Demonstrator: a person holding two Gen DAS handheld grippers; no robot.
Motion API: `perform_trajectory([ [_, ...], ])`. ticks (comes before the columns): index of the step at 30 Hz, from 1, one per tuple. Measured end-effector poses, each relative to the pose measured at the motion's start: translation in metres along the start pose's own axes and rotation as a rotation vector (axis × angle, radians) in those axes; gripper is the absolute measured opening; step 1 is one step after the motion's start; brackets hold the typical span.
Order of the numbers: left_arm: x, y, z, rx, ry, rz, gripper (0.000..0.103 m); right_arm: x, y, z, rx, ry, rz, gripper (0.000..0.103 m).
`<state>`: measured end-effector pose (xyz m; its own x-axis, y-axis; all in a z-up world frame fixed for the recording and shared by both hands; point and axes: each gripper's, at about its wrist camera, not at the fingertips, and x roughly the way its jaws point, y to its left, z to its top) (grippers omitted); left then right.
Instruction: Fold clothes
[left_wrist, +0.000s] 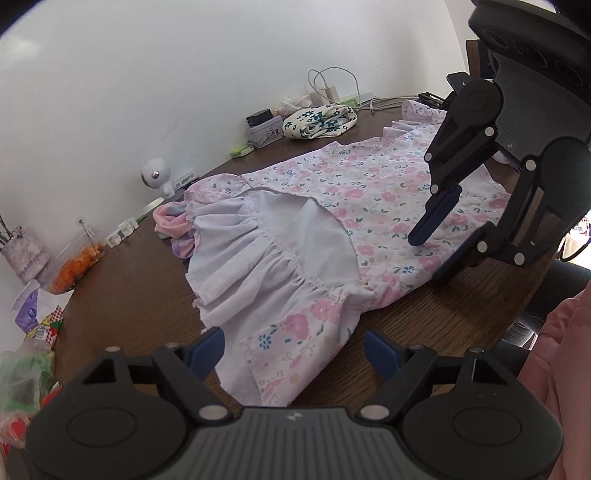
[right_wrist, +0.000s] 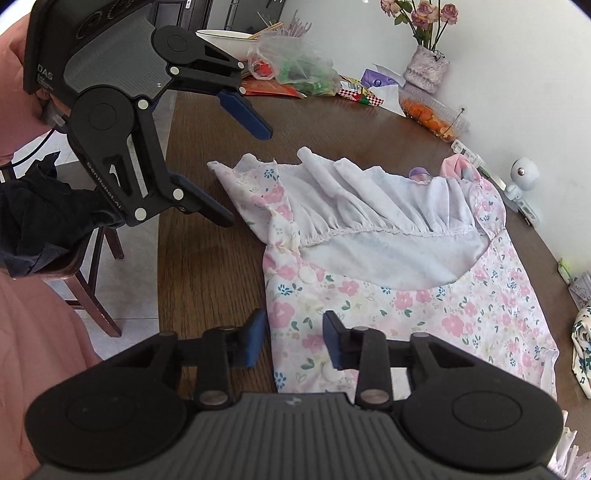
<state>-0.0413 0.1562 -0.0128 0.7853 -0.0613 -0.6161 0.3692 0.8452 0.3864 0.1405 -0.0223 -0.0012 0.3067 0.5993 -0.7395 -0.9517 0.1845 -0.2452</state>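
Floral dress (left_wrist: 369, 192) lies spread on the dark wood desk (left_wrist: 140, 288), hem end turned back so the pale lining and gathered ruffle face up.

Left hand-held gripper (left_wrist: 293, 349): jaws wide, straddling the folded-back hem corner, pads clear of the cloth. Right hand-held gripper (right_wrist: 293, 341): jaws narrow, floral fabric near the dress's side edge lying between the pads; no firm pinch visible, a gap shows either side.

Risks, as I judge them:
- Right pads may catch only the top layer, or slip off the thin, slick-looking cloth, so the fold drags unevenly.
- Left jaws sit at the very corner; closing there could miss the edge and grab nothing.
- The two grips lie on unlike parts of the garment, so lifting together could skew the fold line.
- A pink striped garment (left_wrist: 173, 221) lies touching the far hem; a sweep could drag it along.

View differences:
- Left wrist view shows the dress's far end, a second folded floral cloth (left_wrist: 319, 122) and a charger by the wall.
- Right wrist view alone shows the chair (right_wrist: 85, 258) off the desk edge, a vase of roses (right_wrist: 426, 68), and the left gripper's spread from outside.
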Motion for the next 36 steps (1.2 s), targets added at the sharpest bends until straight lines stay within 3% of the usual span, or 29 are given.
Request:
perform_trajectory([
  [8,0.006,-0.017,0.008,0.126,-0.050,-0.059,0.077,0.005,-0.017,0.002,0.077,0.031,0.060,0.004],
  [14,0.016,-0.037,0.017,0.287,-0.081,-0.069,0.071,0.000,-0.041,0.007,0.197,0.008,0.108,0.002],
  [20,0.038,-0.050,0.028,0.490,-0.069,-0.038,0.039,-0.008,-0.055,0.013,0.236,-0.011,0.122,0.002],
  [22,0.042,-0.052,0.031,0.546,-0.067,-0.025,0.013,-0.011,-0.059,0.013,0.247,-0.022,0.123,0.002],
  [25,0.040,-0.055,0.032,0.600,-0.092,-0.012,0.005,-0.019,-0.061,0.007,0.272,-0.054,0.116,0.002],
  [28,0.038,-0.055,0.035,0.601,-0.094,-0.009,0.004,-0.028,-0.064,-0.002,0.303,-0.091,0.105,0.012],
  [30,0.039,-0.053,0.037,0.581,-0.095,-0.005,0.004,-0.049,-0.069,-0.019,0.341,-0.146,0.047,0.047],
  [33,0.042,-0.054,0.039,0.556,-0.097,0.011,0.004,-0.083,-0.074,-0.053,0.363,-0.157,-0.090,0.050],
  [36,0.046,-0.055,0.042,0.534,-0.091,0.027,0.004,-0.111,-0.073,-0.098,0.379,-0.074,-0.238,0.053],
])
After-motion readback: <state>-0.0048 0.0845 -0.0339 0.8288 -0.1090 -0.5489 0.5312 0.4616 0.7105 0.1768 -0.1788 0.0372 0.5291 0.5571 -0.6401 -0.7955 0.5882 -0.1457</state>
